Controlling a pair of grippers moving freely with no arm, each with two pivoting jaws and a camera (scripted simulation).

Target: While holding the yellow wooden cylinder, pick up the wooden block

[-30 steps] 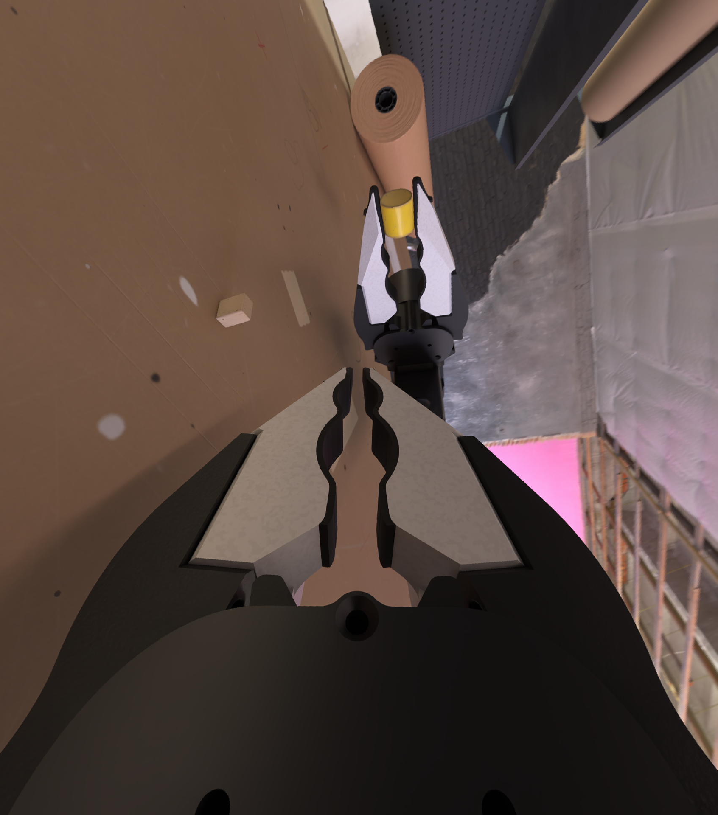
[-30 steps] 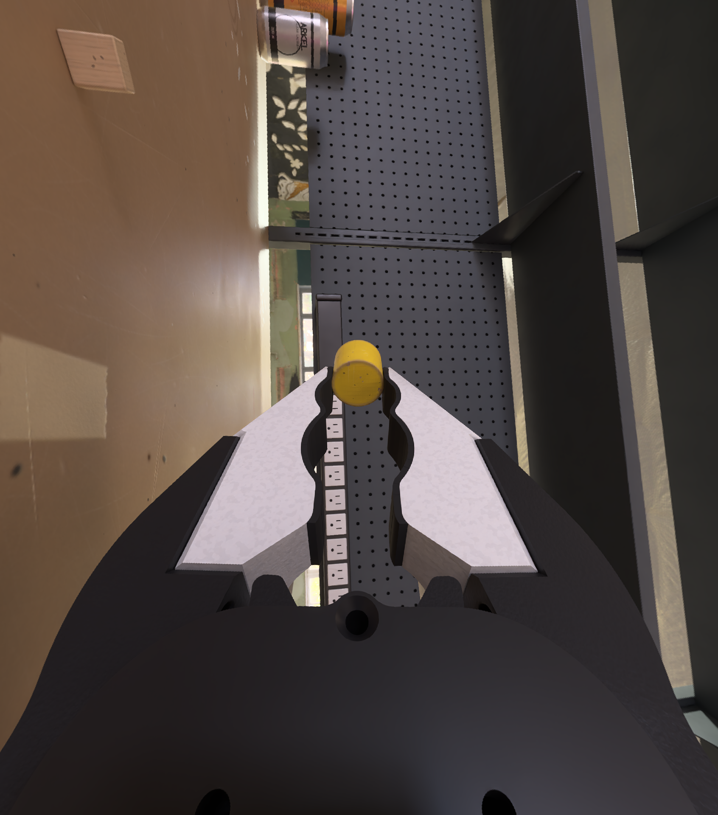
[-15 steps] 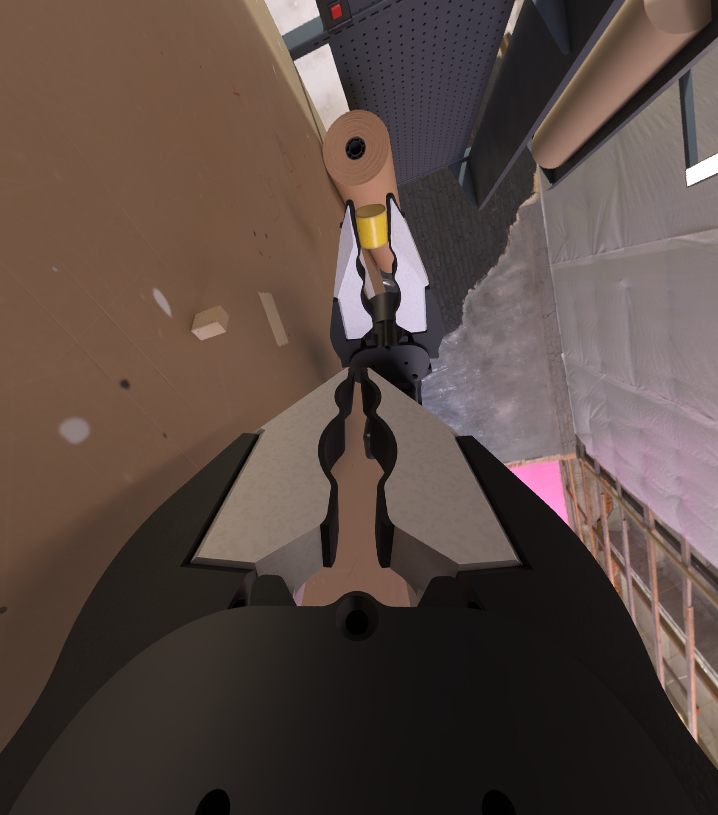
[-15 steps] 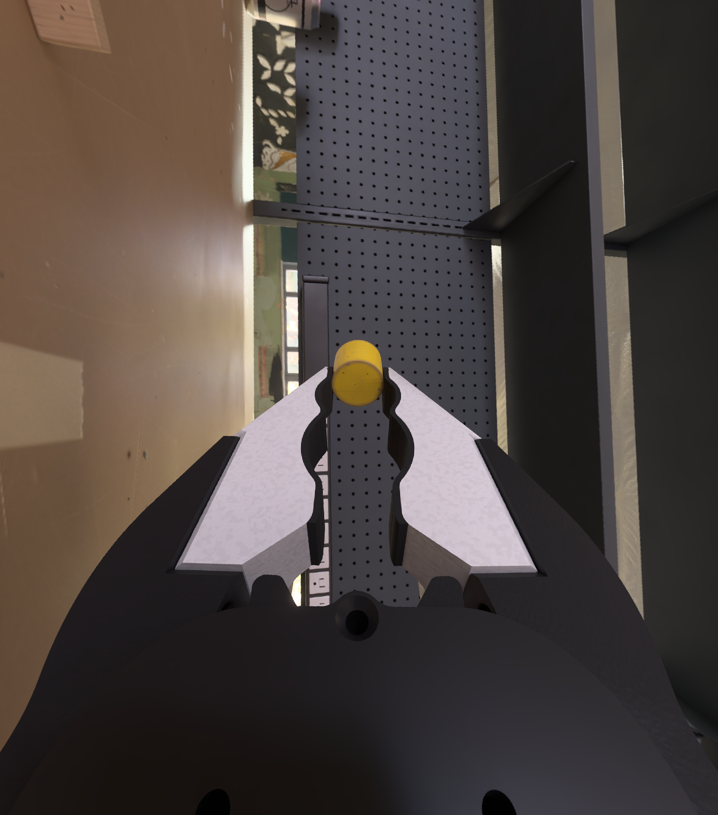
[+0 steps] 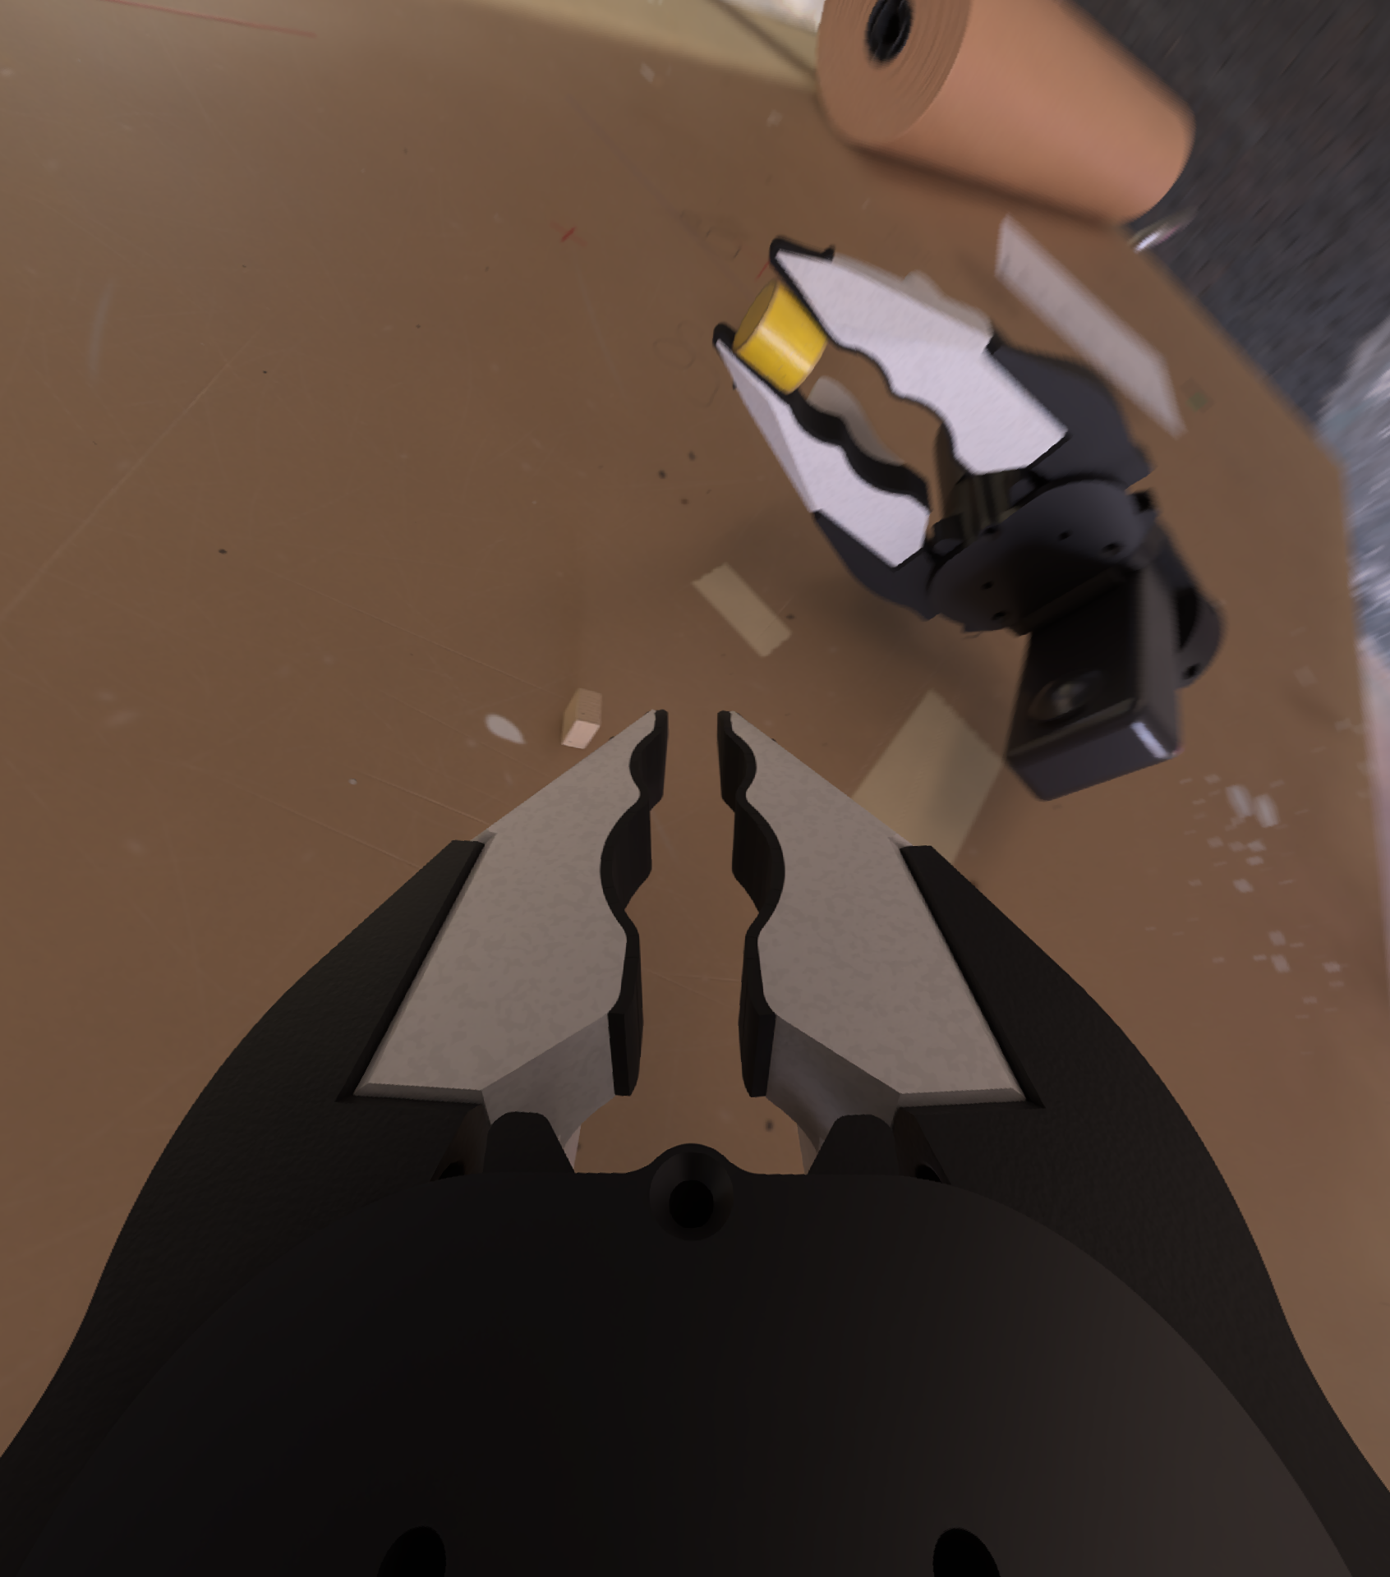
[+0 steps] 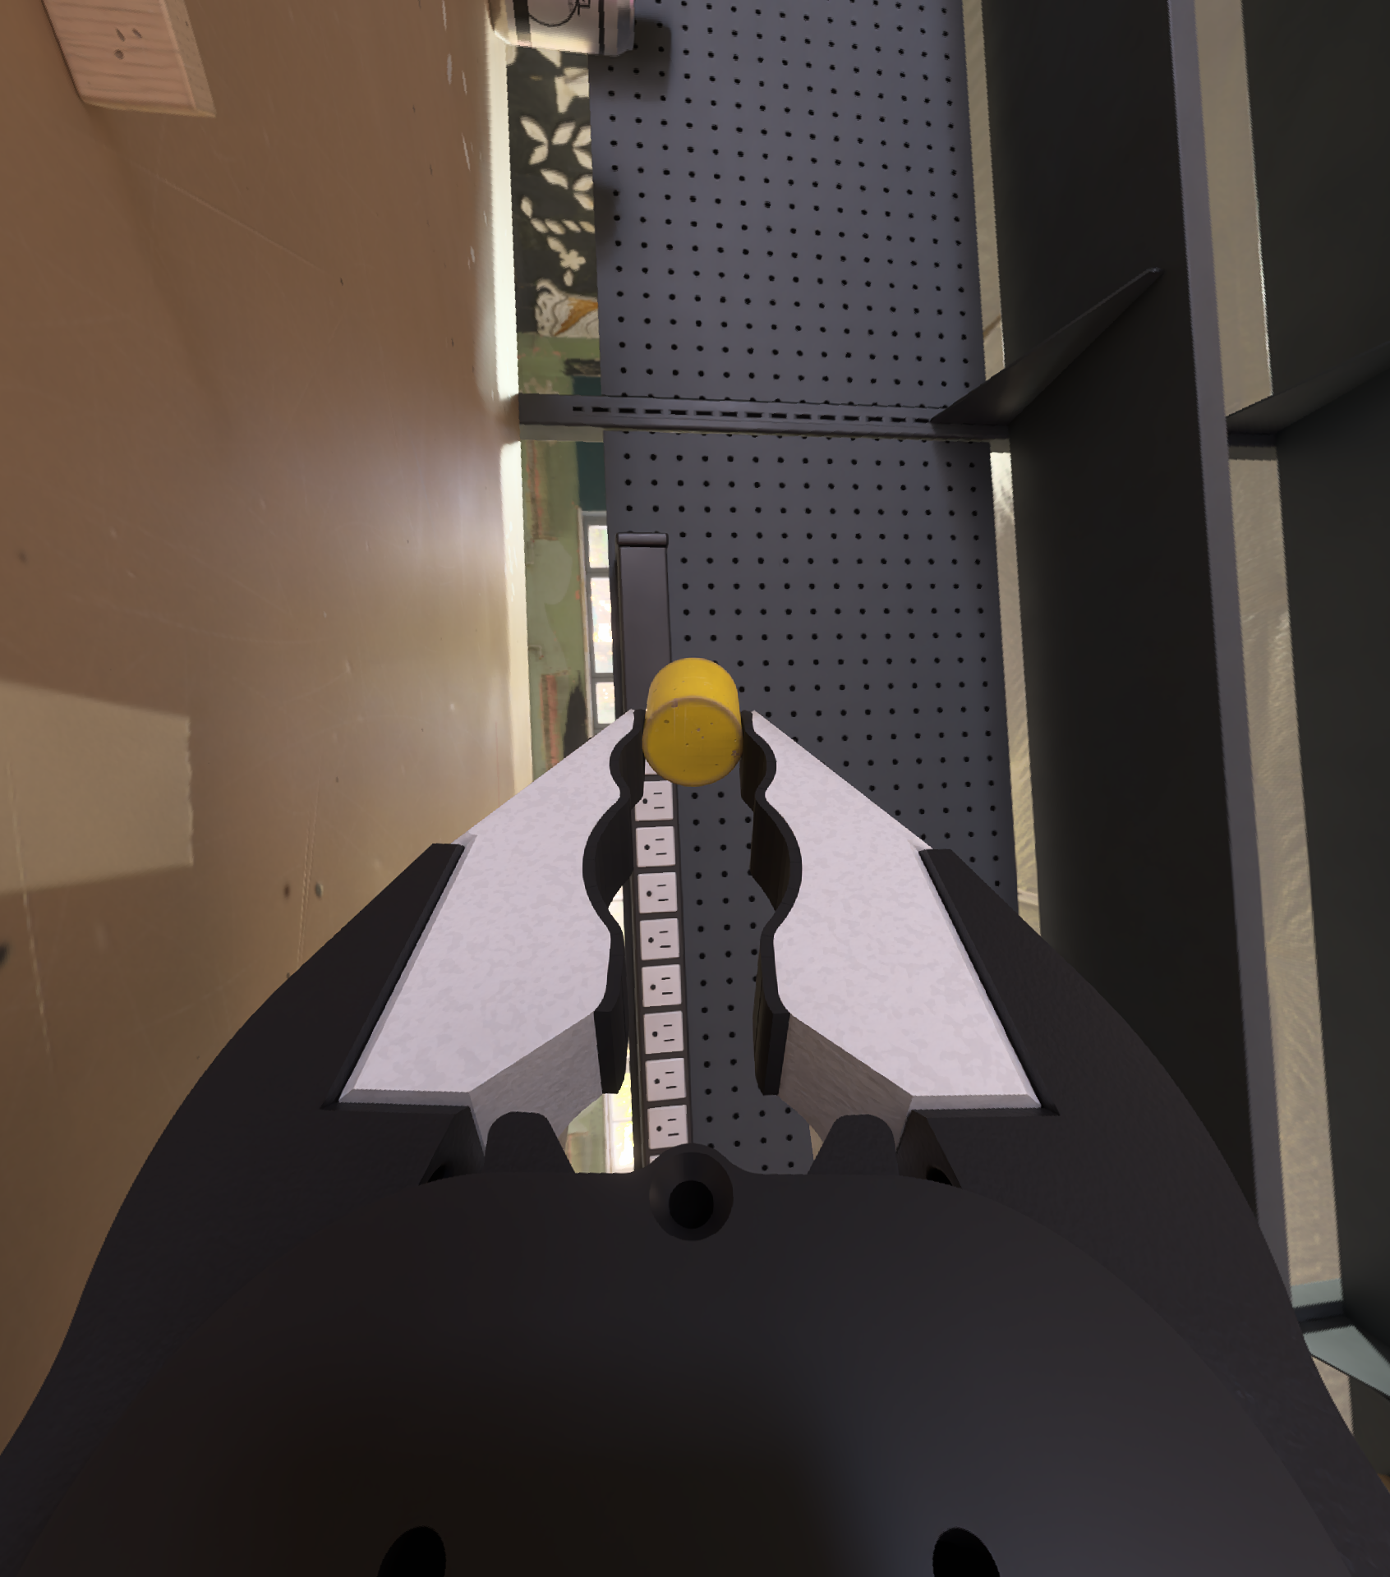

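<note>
The small pale wooden block (image 5: 583, 719) lies on the brown table (image 5: 248, 427), just left of and beyond my left fingertips. My left gripper (image 5: 692, 725) is empty, its jaws a narrow gap apart, above the table. My right gripper (image 6: 692, 725) is shut on the yellow wooden cylinder (image 6: 690, 734), which sits crosswise at the fingertips. In the left wrist view the right gripper (image 5: 760, 294) hangs above the table to the upper right, with the cylinder (image 5: 781, 348) in its tips.
A brown paper roll (image 5: 999, 94) lies at the table's far edge. Pale tape patches (image 5: 741, 610) (image 5: 926, 776) are stuck on the table. The table edge runs down the right. The right wrist view shows a pegboard (image 6: 802, 341), a power strip (image 6: 659, 939) and dark shelves (image 6: 1101, 768).
The left gripper has swung down towards the table and the block now lies close by its left fingertip. Its jaws have parted slightly. The right gripper still holds the cylinder.
</note>
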